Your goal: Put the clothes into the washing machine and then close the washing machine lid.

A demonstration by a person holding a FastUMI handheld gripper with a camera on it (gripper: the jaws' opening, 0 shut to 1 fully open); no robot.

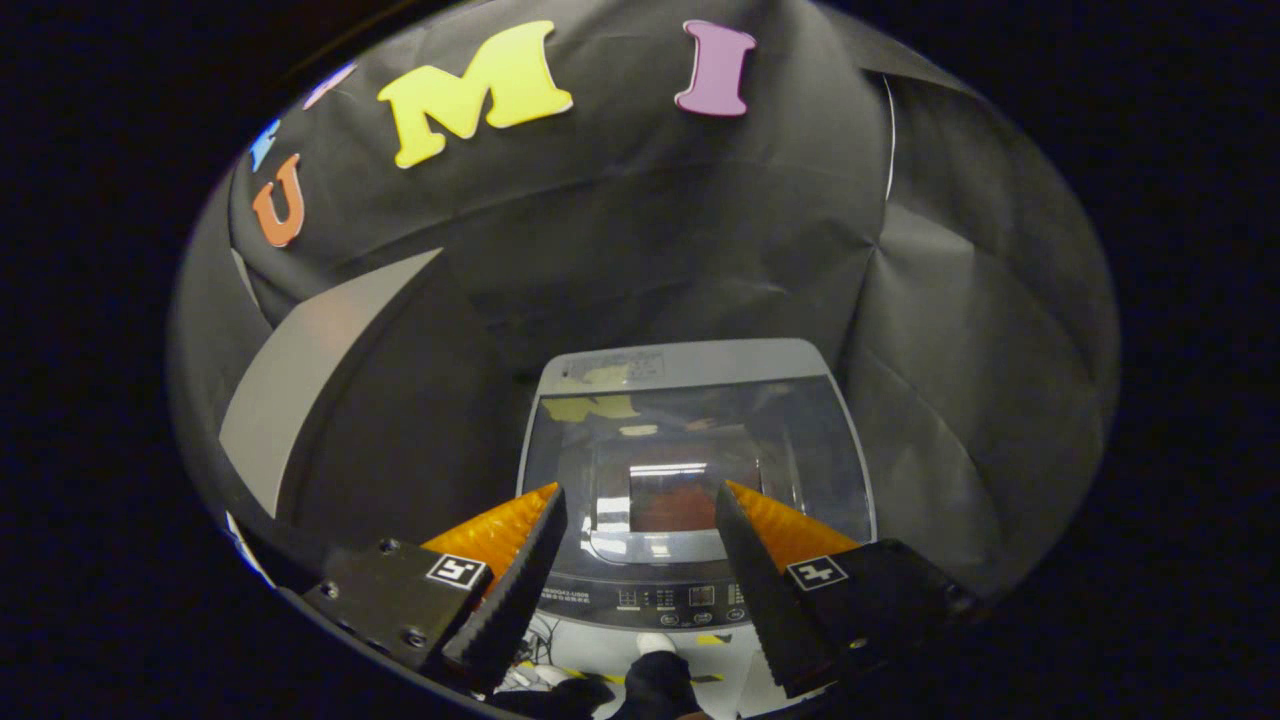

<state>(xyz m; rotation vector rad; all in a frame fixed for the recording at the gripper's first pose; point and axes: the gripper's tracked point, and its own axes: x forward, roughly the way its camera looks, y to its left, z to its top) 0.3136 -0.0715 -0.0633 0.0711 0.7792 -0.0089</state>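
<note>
The washing machine stands against the booth's black cloth wall, just ahead of and below the fingers. Its glass lid lies closed over the tub, and something reddish shows dimly through the glass. The control panel runs along its near edge. The gripper hangs above that edge, fingers spread, holding nothing.

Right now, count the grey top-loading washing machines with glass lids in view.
1. The grey top-loading washing machine, glass lid shut, stands just beyond the open gripper.
</note>
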